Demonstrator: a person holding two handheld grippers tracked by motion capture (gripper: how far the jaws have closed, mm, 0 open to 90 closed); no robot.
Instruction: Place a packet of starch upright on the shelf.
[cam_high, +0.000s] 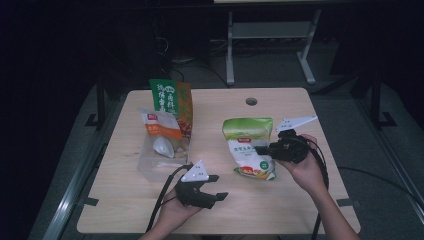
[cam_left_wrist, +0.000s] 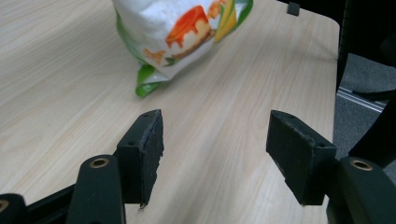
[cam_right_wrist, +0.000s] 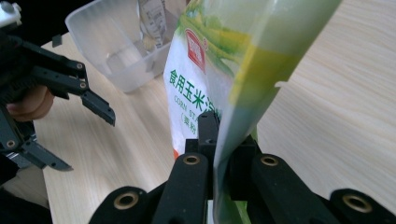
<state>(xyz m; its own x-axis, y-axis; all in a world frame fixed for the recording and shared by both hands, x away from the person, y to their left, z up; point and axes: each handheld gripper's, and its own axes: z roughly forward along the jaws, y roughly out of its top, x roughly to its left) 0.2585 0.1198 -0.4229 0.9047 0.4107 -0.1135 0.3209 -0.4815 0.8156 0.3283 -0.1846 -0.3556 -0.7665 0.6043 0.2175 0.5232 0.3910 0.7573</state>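
From the high view, a green and white bag (cam_high: 248, 147) stands on the right part of the light wood table (cam_high: 280, 200). It has a yellow and orange food picture near its bottom. The right gripper (cam_high: 264, 148) pinches the bag's right edge. The left gripper (cam_high: 217, 187) hangs over the front of the table with its jaws wide apart and nothing in them. To the left sits a clear plastic tub (cam_high: 159, 162) with an orange packet (cam_high: 162, 125) and a tall green packet (cam_high: 171, 100) standing in it.

In the left gripper view, the two black jaws are spread wide over bare table. The bag's bottom (cam_left_wrist: 180, 35) lies ahead of them, not touching.

In the right gripper view, the jaws are squeezed tight on the bag's edge (cam_right_wrist: 233, 93). The bag has green letters on white. The clear tub (cam_right_wrist: 112, 44) is behind it, and the left gripper (cam_right_wrist: 88, 135) is off to the side, jaws apart.
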